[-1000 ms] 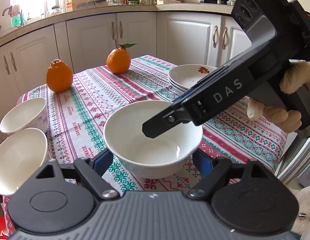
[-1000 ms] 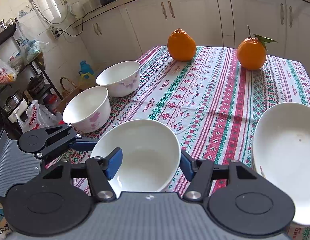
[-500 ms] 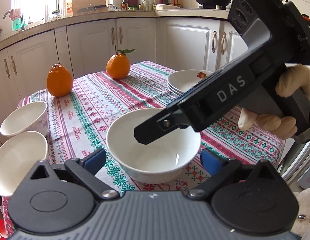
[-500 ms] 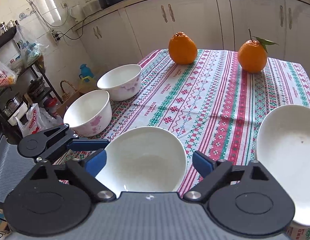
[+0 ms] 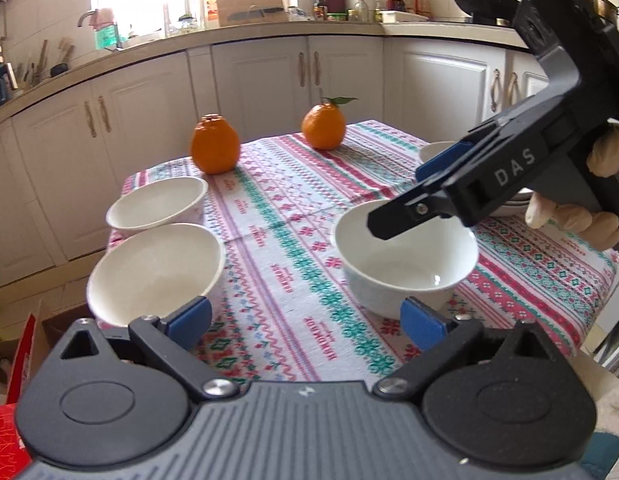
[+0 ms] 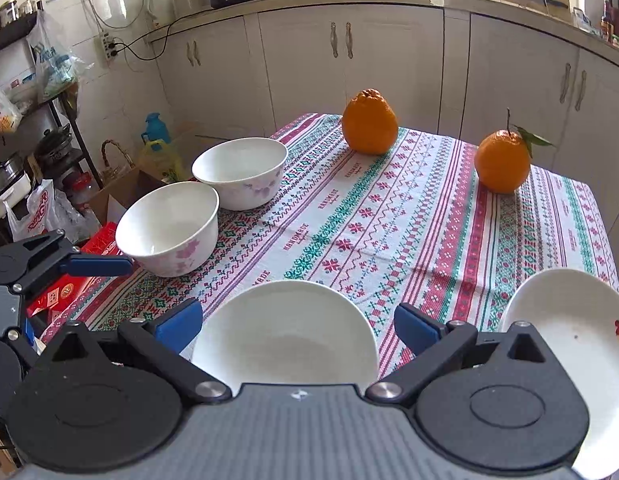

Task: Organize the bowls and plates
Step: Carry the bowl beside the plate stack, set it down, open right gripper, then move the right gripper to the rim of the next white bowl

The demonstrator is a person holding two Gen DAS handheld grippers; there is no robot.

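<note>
Both tools have drawn back from the plain white ceramic bowl [image 5: 405, 256] on the patterned-cloth desk [image 5: 293, 208]; left tool [image 5: 305, 320] and right tool [image 6: 297, 322] gape wide, holding nothing. A careless approach could knock the two flowered bowls [image 6: 169, 228] off the desk's edge.

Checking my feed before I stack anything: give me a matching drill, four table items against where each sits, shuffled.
Items:
1. plain bowl
2. floral bowls
3. plate stack
4. leafed orange

Places:
A. far end of the tablecloth
B. under the open right tongs
C. side by side at a table edge
D. near corner, red motif inside

Pairs: 1-B, 2-C, 3-D, 4-A
</note>
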